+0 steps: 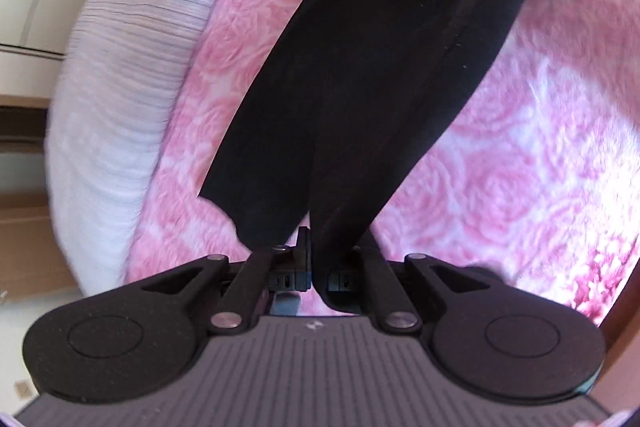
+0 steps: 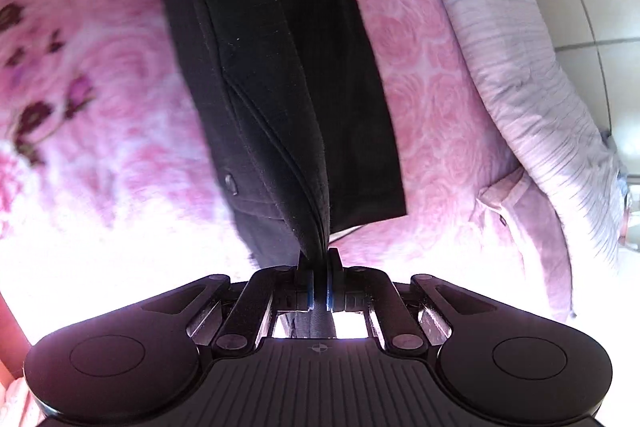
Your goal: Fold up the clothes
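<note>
Black fabric garment (image 1: 380,75) hangs taut over the pink rose-patterned bed cover (image 1: 520,167), left gripper (image 1: 310,251) and right gripper (image 2: 320,259) fingers clamped on its edge, presumably to keep layers aligned for folding.

Likely bedroom — pink rose bedspread (image 1: 248,39) — home.

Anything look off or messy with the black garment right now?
Nothing stands out. The black garment hangs lifted over the pink blanket, pinched by the left tool and right tool.
</note>
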### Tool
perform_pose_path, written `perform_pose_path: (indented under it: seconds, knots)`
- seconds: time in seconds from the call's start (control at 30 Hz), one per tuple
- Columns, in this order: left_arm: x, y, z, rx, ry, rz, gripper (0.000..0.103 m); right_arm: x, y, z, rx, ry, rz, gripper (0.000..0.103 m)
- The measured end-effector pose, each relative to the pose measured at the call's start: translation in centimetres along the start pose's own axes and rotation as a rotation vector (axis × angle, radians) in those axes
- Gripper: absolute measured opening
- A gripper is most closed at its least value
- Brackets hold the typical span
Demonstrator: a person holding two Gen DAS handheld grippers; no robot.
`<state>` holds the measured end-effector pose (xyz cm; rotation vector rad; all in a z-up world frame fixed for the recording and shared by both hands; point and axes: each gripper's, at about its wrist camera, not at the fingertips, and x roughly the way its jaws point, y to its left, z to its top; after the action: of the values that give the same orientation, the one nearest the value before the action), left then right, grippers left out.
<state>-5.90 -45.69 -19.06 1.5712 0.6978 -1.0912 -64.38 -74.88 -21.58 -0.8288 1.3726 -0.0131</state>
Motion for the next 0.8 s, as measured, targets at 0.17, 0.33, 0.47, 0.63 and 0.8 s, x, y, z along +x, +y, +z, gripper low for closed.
perform_pose_path:
  seconds: [0.17,0.33,0.47,0.63,0.8]
  knots:
    - [4.9,4.7,3.5,0.082,0.036,-0.123,0.005,3.4,-5.2,2.7,0.046,0.055,0.032,0.004]
    - [10.6,8.6,7.4,0.049,0.085,-0.203,0.005,7.9,-8.8,4.1,0.056,0.064,0.088,0.004]
    - [14.4,10.5,10.3,0.02,0.141,-0.239,0.005,11.6,-12.2,4.9,0.096,0.057,0.157,0.004]
    - [19.0,12.3,13.3,-0.029,0.204,-0.25,0.005,15.6,-15.9,6.1,0.127,0.056,0.237,0.004]
    - [23.8,12.3,15.4,-0.041,0.24,-0.222,0.007,19.8,-17.4,7.0,0.174,0.058,0.288,0.004]
